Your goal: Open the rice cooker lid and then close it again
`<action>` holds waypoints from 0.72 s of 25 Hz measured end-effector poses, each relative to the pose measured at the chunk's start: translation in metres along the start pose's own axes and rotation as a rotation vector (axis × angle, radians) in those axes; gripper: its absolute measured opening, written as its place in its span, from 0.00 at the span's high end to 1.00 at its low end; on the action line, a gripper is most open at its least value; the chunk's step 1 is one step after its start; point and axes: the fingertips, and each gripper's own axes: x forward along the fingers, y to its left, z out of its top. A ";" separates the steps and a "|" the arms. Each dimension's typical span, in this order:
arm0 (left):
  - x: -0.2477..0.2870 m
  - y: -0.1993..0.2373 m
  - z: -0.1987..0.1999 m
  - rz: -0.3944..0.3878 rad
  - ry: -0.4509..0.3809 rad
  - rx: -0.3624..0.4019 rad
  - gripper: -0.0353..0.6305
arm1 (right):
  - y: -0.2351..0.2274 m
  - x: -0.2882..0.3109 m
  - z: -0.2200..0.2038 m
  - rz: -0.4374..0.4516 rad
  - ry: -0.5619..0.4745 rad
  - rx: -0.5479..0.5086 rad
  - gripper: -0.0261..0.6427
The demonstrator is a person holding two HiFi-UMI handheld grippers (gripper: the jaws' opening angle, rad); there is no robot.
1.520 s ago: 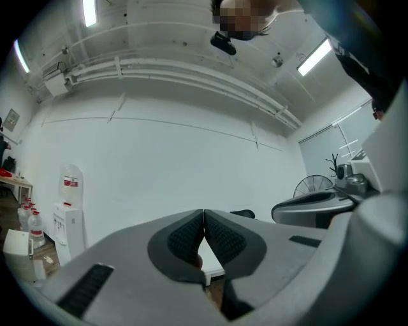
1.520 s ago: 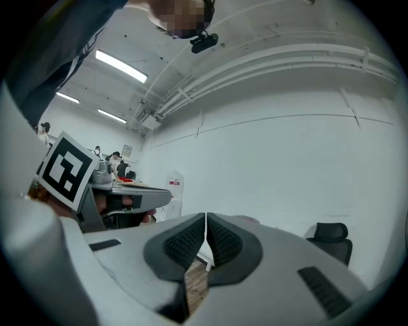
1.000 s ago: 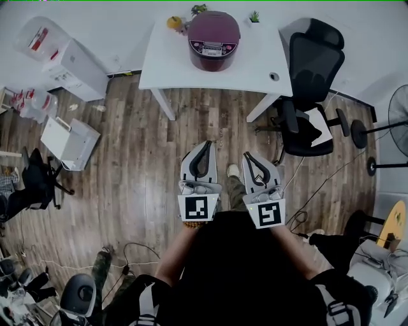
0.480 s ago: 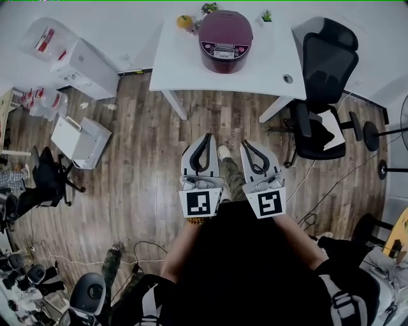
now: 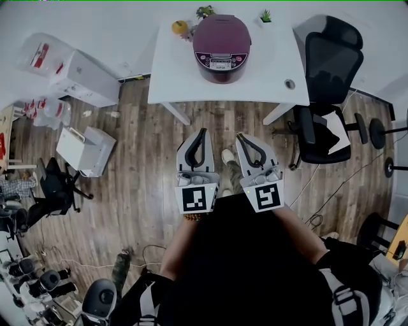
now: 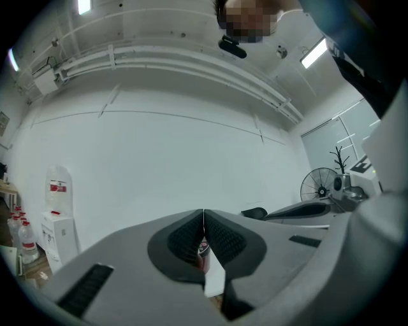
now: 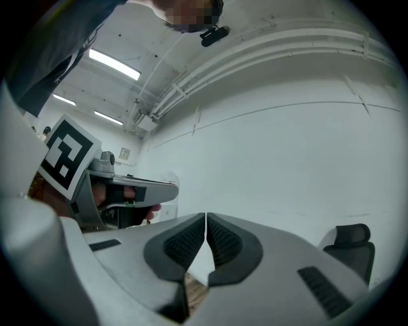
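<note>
At the far left of the head view, a white cabinet (image 5: pixel 86 73) stands by the wall. Just below it, a white box (image 5: pixel 86 149) sits on the wood floor (image 5: pixel 140 191).

Next comes the white table (image 5: pixel 172 70), pushed up to the wall. An orange fruit (image 5: pixel 180 27) lies on its back left part, near the cooker.

The left gripper (image 5: pixel 203 132) is held over the floor, well apart from the table, and it points toward the table. Its jaws are pressed tight together with nothing in them. In the left gripper view, a thin bit of the cooker shows far off, past the closed jaws.

The cooker (image 5: pixel 221 39) is dark red and round. It sits in the middle of the table with its buttons facing the person. Its lid (image 5: pixel 221 27) is down.

The right gripper (image 5: pixel 241 135) is just beside the left one, over the floor too, and it also points toward the table. Its jaws are closed tight and hold nothing.

A small plant (image 5: pixel 266 16) stands on the table behind the cooker, to its right. A black chair (image 5: pixel 328 63) stands at the right end of the table.
</note>
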 end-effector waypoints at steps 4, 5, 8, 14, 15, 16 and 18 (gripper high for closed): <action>0.028 0.006 0.002 -0.002 0.005 0.011 0.91 | -0.022 0.024 -0.003 0.002 0.001 -0.005 0.92; 0.035 0.008 0.001 0.000 0.011 0.010 0.91 | -0.027 0.030 -0.005 0.006 0.008 -0.013 0.92; 0.055 0.015 -0.005 0.005 0.033 0.019 0.91 | -0.042 0.049 -0.010 0.021 0.025 -0.027 0.92; 0.093 0.020 -0.014 0.000 0.067 0.042 0.91 | -0.072 0.079 -0.014 0.009 0.001 0.020 0.92; 0.100 0.020 -0.015 0.000 0.067 0.037 0.91 | -0.078 0.083 -0.016 0.007 0.001 0.021 0.92; 0.108 0.020 -0.016 0.002 0.066 0.032 0.91 | -0.084 0.088 -0.019 0.005 0.003 0.021 0.92; 0.122 0.021 -0.019 0.002 0.075 0.035 0.91 | -0.097 0.096 -0.025 0.003 0.013 0.022 0.92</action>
